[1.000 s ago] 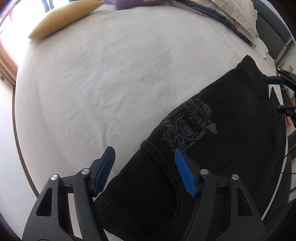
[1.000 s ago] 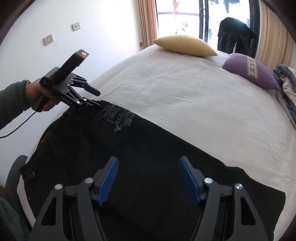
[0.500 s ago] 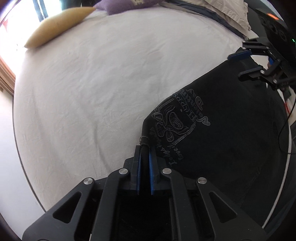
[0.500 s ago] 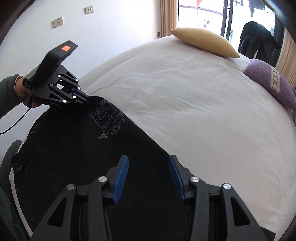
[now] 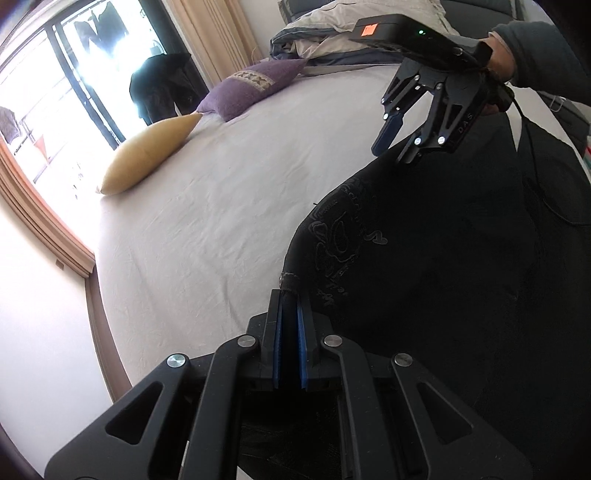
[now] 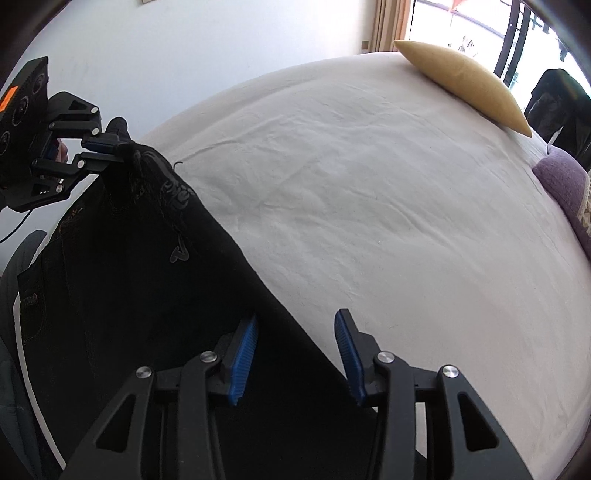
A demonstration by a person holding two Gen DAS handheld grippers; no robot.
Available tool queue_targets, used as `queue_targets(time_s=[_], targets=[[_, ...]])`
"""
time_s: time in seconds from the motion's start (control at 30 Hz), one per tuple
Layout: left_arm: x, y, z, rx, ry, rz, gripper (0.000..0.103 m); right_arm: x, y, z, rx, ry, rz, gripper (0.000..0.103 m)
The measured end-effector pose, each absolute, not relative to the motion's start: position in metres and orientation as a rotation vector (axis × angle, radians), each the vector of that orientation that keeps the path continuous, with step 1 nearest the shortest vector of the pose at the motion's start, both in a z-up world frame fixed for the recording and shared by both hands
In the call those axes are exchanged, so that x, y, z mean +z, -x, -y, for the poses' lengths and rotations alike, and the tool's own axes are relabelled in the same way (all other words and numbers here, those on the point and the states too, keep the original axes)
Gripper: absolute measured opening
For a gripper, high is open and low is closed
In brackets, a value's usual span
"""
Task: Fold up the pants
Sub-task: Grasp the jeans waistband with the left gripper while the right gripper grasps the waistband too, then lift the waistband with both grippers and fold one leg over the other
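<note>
Pants (image 5: 443, 280), black with a grey printed emblem, lie along the near edge of the bed (image 5: 229, 206), on its pale sheet. Left tongs (image 5: 290, 302) clamped shut on the waistband corner, which is lifted off the sheet. Right tongs (image 6: 295, 332) part-open and just been narrowing; they straddle the pants' edge, pads apparently not yet pressing on the cloth. Well apart across the bed: yellow pillow (image 5: 147, 155), purple cushion (image 5: 251, 88), heaped bedding (image 5: 317, 33). Window (image 5: 55, 92) beyond; dark garment (image 5: 159, 81) hangs there.
</note>
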State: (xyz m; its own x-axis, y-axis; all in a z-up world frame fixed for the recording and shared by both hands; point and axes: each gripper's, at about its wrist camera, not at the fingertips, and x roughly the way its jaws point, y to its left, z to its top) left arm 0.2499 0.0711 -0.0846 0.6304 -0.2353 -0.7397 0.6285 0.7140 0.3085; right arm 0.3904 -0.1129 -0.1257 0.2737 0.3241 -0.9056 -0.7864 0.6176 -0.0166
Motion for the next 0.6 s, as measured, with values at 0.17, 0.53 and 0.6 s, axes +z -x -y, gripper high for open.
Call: queue_targets(time_s=[0.17,0.53,0.6], targets=[[-0.085,-0.240,-0.071,-0.531,-0.584,-0.733,0.006,-0.133,-0.395,0.109,0.788,0.555,-1.078,0.019],[-0.070,-0.242,-0.073,-0.504,-0.533,-0.709,0.005,-0.105,-0.373,0.111,0.749,0.496,-1.000,0.005],[-0.065,-0.233,-0.074,-0.497,-0.526,-0.700,0.005,-0.099,-0.368,0.110,0.740,0.482,-0.987,0.005]])
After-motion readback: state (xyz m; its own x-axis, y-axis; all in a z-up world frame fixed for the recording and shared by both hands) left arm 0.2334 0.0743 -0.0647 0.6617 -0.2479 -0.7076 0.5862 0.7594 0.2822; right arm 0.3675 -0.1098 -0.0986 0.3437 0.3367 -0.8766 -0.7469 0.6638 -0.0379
